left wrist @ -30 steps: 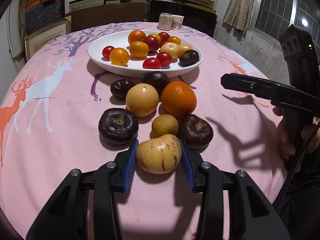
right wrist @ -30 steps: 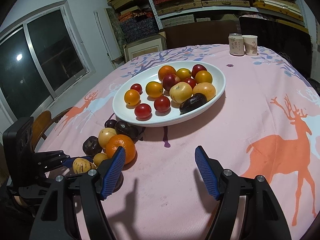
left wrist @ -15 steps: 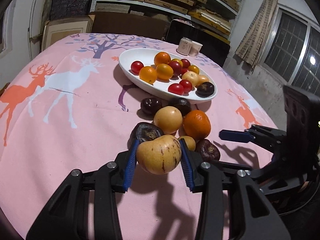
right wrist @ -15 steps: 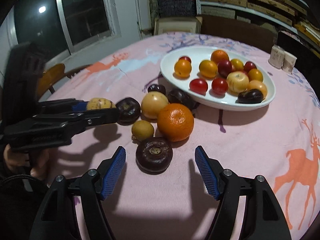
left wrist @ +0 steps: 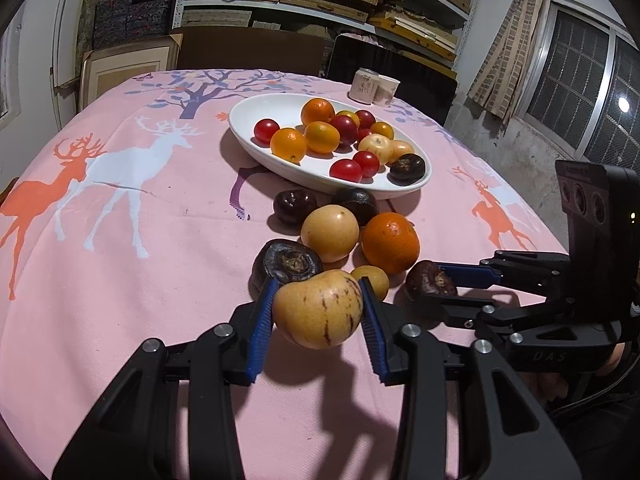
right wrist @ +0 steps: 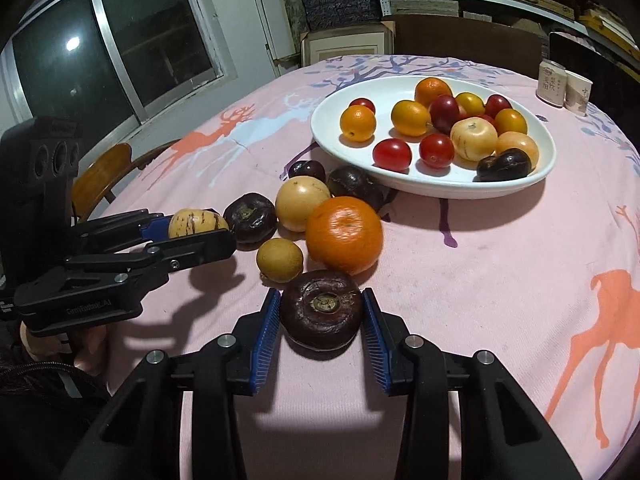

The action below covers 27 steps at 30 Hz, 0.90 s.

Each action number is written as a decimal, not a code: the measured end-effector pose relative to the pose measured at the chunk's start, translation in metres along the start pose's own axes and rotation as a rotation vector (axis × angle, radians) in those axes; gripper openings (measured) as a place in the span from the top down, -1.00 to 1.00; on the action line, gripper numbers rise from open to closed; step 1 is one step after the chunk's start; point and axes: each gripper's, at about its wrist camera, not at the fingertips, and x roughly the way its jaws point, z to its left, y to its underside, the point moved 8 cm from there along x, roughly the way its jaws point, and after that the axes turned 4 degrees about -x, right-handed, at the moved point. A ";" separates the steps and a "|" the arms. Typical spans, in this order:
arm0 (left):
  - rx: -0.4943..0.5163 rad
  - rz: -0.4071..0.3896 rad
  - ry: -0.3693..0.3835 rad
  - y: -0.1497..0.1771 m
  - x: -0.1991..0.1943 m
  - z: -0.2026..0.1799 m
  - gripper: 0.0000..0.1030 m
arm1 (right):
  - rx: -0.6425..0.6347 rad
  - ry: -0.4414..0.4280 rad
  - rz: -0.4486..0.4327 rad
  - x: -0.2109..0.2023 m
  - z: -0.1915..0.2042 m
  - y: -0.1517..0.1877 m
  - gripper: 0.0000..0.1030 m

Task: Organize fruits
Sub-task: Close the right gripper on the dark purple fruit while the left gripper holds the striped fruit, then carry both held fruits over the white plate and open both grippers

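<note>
While both grippers are loaded, status by item:

left gripper (left wrist: 318, 314): fingers clamped on the striped yellow fruit (left wrist: 318, 314); fruit looks lifted off the table, shadow under it on the pink cloth (left wrist: 140, 280).

right gripper (right wrist: 320, 312): fingers have just closed onto the dark purple fruit (right wrist: 322, 309); pads touch both its sides. Stem scar faces up; from its contact shadow it seems to sit on the cloth at the near edge of the table.

loose pile: orange (right wrist: 344, 234), pale round fruit (right wrist: 302, 208), small tan fruit (right wrist: 279, 260) and three more dark fruits between the grippers and the plate (right wrist: 328, 136).

plate: white oval, toward the far side of the table, holding small red, orange and yellow fruits and one dark one; bare white floor shows at its left end.

key relation: plate lies straight ahead of both grippers, past the pile. Right gripper is nearer to it by my read; the orange touches or nearly touches the held purple fruit on the far side.

next move, my guess: lift the purple fruit clear before going forward, or it shoves the orange and tan fruit.

risk: round fruit may roll on the cloth if nudged.
</note>
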 end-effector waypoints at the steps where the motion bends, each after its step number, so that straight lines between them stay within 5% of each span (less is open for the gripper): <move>1: -0.001 0.001 -0.001 0.000 0.000 0.000 0.23 | 0.006 0.002 -0.005 -0.002 -0.001 0.001 0.20; 27: 0.011 0.031 -0.036 -0.002 0.007 0.002 0.23 | 0.207 0.048 -0.210 -0.068 -0.073 -0.010 0.20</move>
